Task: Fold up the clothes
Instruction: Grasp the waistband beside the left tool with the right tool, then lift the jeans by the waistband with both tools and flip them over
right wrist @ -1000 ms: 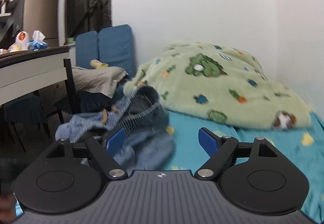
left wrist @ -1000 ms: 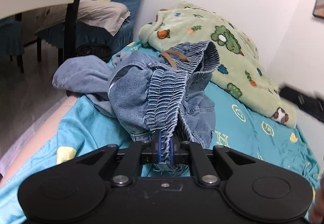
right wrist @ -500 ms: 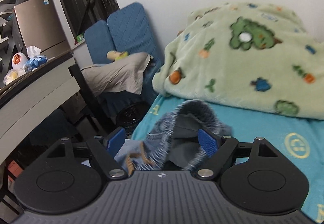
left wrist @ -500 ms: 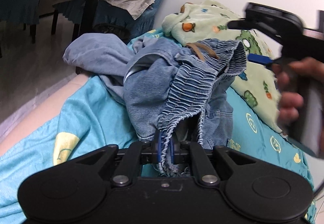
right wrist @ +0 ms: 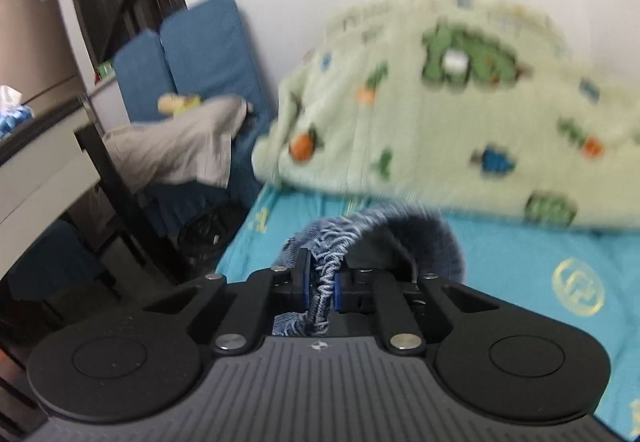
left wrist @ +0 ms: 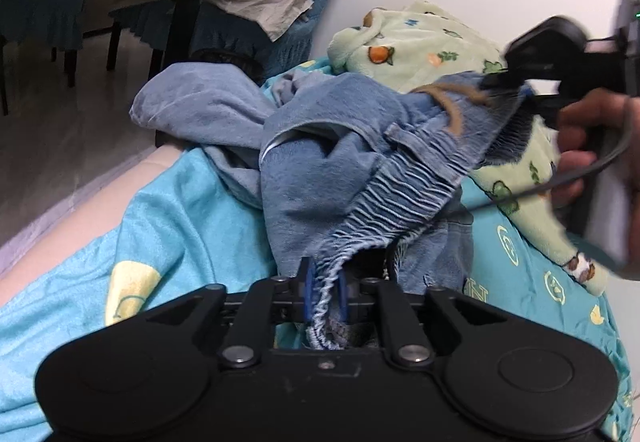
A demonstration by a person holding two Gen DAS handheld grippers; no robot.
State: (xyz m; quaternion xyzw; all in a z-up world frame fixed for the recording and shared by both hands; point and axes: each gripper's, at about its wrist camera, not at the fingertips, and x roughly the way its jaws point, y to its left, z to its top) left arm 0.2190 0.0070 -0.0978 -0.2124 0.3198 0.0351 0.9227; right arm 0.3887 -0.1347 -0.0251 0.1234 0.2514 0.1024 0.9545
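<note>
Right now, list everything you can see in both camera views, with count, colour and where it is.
Blue denim jeans with elastic waistband: one, crumpled on the bed, waistband lifted.
Pale green cartoon-print fleece blanket: one, heaped on the bed by the wall.
Turquoise bed sheet with yellow motifs: one, covering the bed.
Beige cloth: one, draped over a blue chair beyond the bed.
Blue padded cushions: two, upright against the wall.
Dark-legged table: one, left of the bed.
Left gripper: black, fingers shut on the waistband.
Right gripper: black, fingers shut on the waistband's far side.
Hand: one, holding the right gripper.
</note>
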